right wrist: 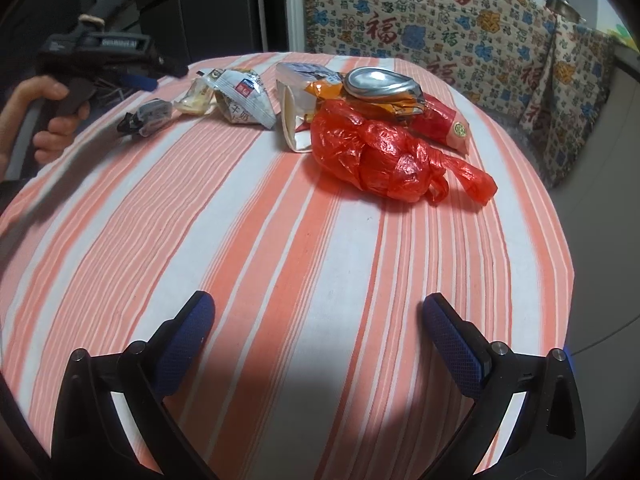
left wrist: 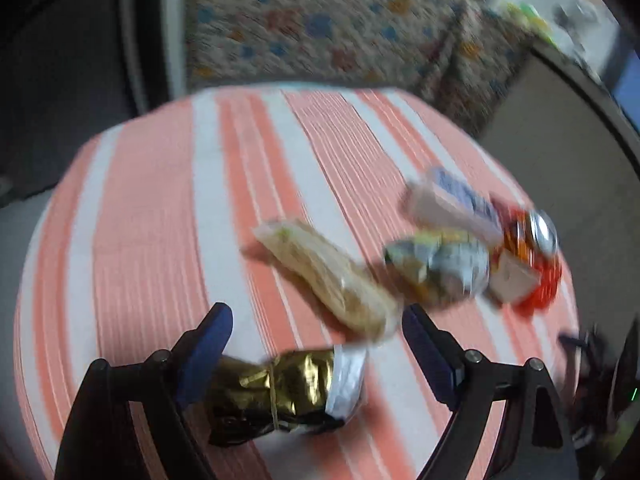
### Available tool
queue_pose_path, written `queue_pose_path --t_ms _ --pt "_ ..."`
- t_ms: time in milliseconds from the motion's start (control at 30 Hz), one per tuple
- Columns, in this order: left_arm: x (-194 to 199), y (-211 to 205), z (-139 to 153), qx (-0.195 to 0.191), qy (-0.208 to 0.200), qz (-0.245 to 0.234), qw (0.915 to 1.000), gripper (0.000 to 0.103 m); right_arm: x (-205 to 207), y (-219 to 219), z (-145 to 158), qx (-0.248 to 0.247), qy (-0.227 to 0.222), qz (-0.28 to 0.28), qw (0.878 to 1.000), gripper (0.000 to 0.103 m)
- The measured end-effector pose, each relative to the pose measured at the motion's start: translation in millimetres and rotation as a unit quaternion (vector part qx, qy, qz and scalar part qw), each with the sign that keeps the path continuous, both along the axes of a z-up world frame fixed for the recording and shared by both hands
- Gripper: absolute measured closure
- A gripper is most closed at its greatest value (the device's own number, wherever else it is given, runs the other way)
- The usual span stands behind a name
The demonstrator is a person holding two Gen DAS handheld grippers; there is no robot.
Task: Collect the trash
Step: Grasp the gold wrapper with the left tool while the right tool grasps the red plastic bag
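1. While the left wrist view is smeared with blur, the left gripper (left wrist: 316,316) plainly stands spread wide, its blue pads (left wrist: 210,344) apart and pinching nothing.
2. Low between those fingers, at about 6 o'clock of the gap, lies a crumpled gold foil wrapper (left wrist: 276,392) with a white end, its dark left end just beside the left pad; whether it touches the pad I cannot tell.
3. At roughly 1 o'clock from the gap a long pale yellow packet (left wrist: 328,276) lies slantwise on the striped tablecloth (left wrist: 160,220), its near end just beside the right finger.
4. Farther out, toward 2 o'clock, sits the main heap: a silvery crumpled wrapper (left wrist: 440,268), a pale carton (left wrist: 456,204), a crushed can (left wrist: 536,232) and a red plastic bag (left wrist: 540,292), all crowded together.
5. In the right wrist view the right gripper (right wrist: 320,316) is likewise spread, empty, over bare cloth.
6. From its gap the red plastic bag (right wrist: 380,156) lies at 12 to 1 o'clock, well apart from the fingers, with the crushed can (right wrist: 380,84) and carton (right wrist: 300,76) behind it.
7. At 11 o'clock lie a white printed wrapper (right wrist: 244,98) and smaller scraps; at 10 o'clock a hand (right wrist: 44,120) grips the other gripper's handle.
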State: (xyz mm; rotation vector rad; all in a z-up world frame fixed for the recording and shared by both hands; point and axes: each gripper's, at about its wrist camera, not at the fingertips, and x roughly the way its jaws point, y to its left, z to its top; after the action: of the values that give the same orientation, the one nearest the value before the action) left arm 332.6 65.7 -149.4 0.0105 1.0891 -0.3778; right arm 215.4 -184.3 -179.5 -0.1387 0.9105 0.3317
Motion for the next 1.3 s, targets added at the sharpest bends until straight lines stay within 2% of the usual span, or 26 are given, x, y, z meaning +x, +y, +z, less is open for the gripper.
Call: queue_pose_path --t_ms 67,267,367,500,533,567,600,633,667,900,1000,1167,1233,1300 --pt "-13.6 -1.8 -4.1 0.015 0.011 -0.034 0.9993 0.014 0.1 0.0 0.0 0.000 0.000 0.000 1.000 0.000" --pt "-66.7 -6.8 -7.5 0.007 0.036 -0.118 0.9923 0.014 0.3 0.5 -0.1 -0.001 0.000 0.000 1.000 0.000" --pt "-67.3 -14.5 -10.3 0.040 0.005 -0.103 0.9938 0.014 0.0 0.0 -0.2 0.000 0.000 0.000 1.000 0.000" --pt "-66.9 -10.3 -14.7 0.031 -0.023 -0.059 0.9975 0.016 -0.7 -0.7 -0.3 0.000 0.000 -0.001 1.000 0.000" --pt "-69.0 -10.7 -14.6 0.032 -0.030 -0.049 0.9978 0.020 -1.1 -1.0 -0.3 0.001 0.000 0.000 1.000 0.000" --pt "-71.4 -10.9 -13.8 0.035 -0.036 -0.043 0.9978 0.037 -1.6 -1.6 -0.5 0.001 0.000 0.000 1.000 0.000" --pt "-75.8 -12.5 -12.9 0.039 -0.043 -0.038 0.9976 0.046 -1.4 -1.7 -0.6 0.001 0.000 0.000 1.000 0.000" --pt "-80.6 -13.6 -12.0 0.040 -0.045 -0.029 0.9978 0.049 -1.9 -2.2 -0.7 0.002 0.000 0.001 1.000 0.000" --pt "-86.6 -15.8 -11.2 0.032 -0.044 -0.023 0.9983 0.059 -2.2 -2.5 -0.7 0.004 -0.001 0.002 1.000 0.000" --pt "-135.4 -51.3 -9.6 0.017 -0.049 0.054 0.9972 0.058 -0.7 -12.3 3.9 0.010 -0.005 -0.006 1.000 0.000" --pt "-147.6 -65.7 -13.0 0.017 -0.065 0.077 0.9948 0.048 6.0 -31.1 13.2 0.026 -0.014 -0.032 0.999 0.000" --pt "-153.6 -77.4 -19.2 0.059 -0.095 0.074 0.9909 0.044 32.0 -69.4 37.4 0.053 -0.054 -0.062 0.995 0.000" --pt "-151.8 -80.0 -20.5 0.063 -0.094 0.076 0.9906 0.037 52.1 -78.0 42.5 0.069 -0.051 -0.049 0.995 0.000" --pt "-155.1 -81.2 -21.2 0.063 -0.098 0.081 0.9899 0.036 73.5 -78.3 42.0 0.070 -0.047 -0.030 0.996 0.000"
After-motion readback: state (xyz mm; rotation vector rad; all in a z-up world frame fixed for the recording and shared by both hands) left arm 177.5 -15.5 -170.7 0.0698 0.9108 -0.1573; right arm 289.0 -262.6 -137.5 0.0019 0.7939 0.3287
